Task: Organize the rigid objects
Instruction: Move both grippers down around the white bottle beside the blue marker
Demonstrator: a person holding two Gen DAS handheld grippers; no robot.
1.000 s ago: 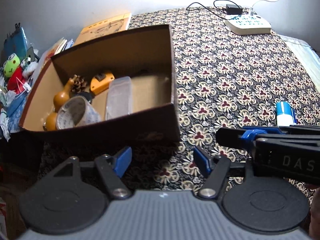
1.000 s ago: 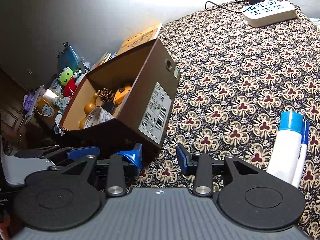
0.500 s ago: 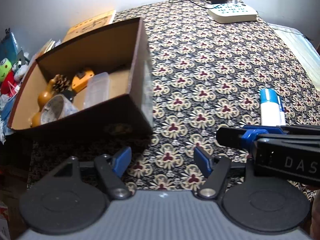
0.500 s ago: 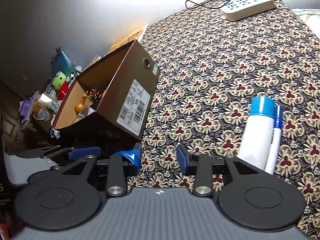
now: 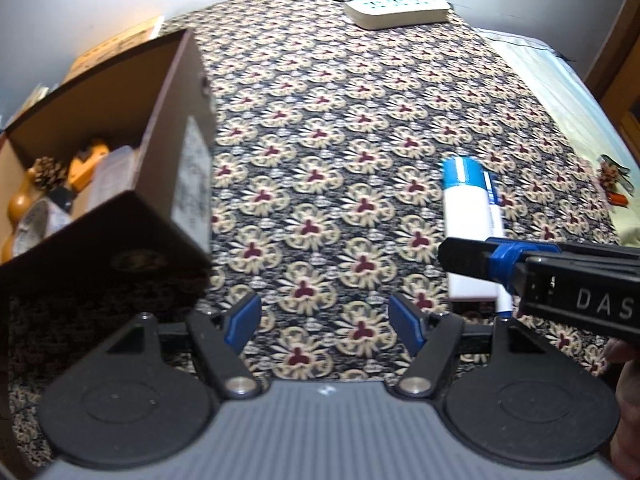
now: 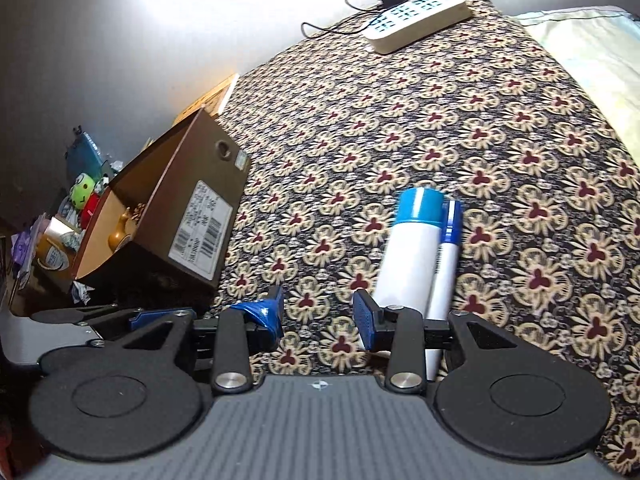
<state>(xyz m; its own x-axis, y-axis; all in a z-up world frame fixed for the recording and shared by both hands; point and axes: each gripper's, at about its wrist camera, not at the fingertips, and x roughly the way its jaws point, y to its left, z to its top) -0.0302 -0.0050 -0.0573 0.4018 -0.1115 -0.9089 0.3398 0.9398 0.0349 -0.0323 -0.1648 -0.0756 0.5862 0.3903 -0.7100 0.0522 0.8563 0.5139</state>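
Note:
A brown cardboard box [image 5: 172, 120] [image 6: 192, 200] stands at the left on the patterned cloth and holds a pine cone [image 5: 48, 172], a gourd [image 6: 120, 234], a tape roll [image 5: 36, 224], a clear case [image 5: 114, 176] and an orange item [image 5: 86, 162]. A white bottle with a blue cap [image 5: 466, 216] [image 6: 412, 252] lies on the cloth with a blue-capped marker [image 5: 494, 216] [image 6: 446, 256] against its right side. My left gripper [image 5: 324, 320] is open above bare cloth. My right gripper [image 6: 320, 318] is open, its right finger just left of the bottle's base.
A white power strip [image 5: 396, 8] [image 6: 416, 20] with a black plug and cable lies at the far end of the cloth. Toys and clutter [image 6: 80, 200] crowd the left beyond the box. A pale sheet [image 5: 560, 92] runs along the right edge.
Both grippers have swung to the right: the box has slid leftward in both views and the bottle and marker have come closer to the middle. Both stay open.

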